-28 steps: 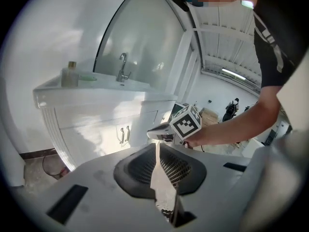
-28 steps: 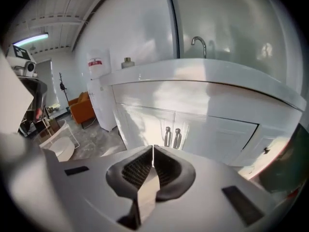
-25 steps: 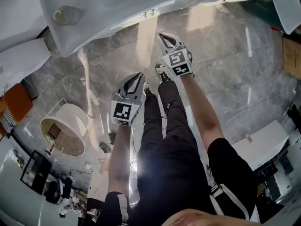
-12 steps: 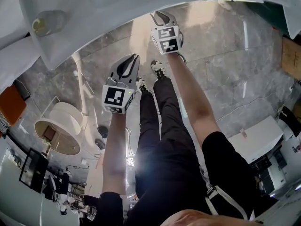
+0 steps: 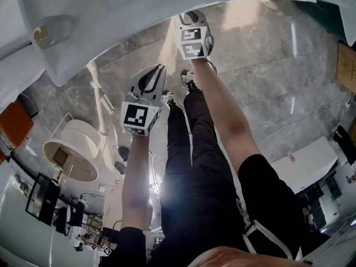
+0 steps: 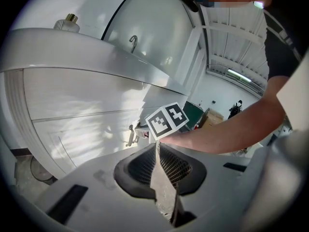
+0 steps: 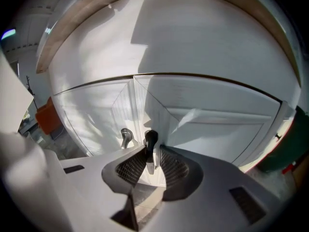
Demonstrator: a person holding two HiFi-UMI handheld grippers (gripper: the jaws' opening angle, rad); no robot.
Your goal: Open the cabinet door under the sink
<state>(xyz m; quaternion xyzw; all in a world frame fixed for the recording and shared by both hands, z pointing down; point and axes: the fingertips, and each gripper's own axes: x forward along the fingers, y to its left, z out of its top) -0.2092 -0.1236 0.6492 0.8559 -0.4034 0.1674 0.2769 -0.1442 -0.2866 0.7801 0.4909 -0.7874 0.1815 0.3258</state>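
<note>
The white cabinet under the sink has two doors, a left door [image 7: 91, 112] and a right door [image 7: 217, 124], which meet in the middle. Each has a small metal handle. My right gripper [image 7: 151, 151] is shut on the right door's dark handle [image 7: 151, 139], and the left door's handle [image 7: 126, 138] stands free beside it. In the head view my right gripper [image 5: 192, 16] reaches under the sink counter's rim [image 5: 111, 10]. My left gripper [image 5: 157, 70] hangs back and lower, shut with nothing in it. From the left gripper [image 6: 157, 146] view, the right gripper's marker cube [image 6: 166, 121] hides that handle.
A round white bin [image 5: 75, 152] stands on the marble floor [image 5: 267, 82] to the left, with an orange object [image 5: 14, 121] beyond it. A white box [image 5: 311, 163] sits at the right. A soap bottle [image 5: 47, 29] and a faucet [image 6: 133, 42] are on the sink. The person's legs [image 5: 189, 149] stand below the grippers.
Both grippers moved forward towards the cabinet over the last second. The right one went furthest, under the counter rim to the door handle. In the last half second there was little movement.
</note>
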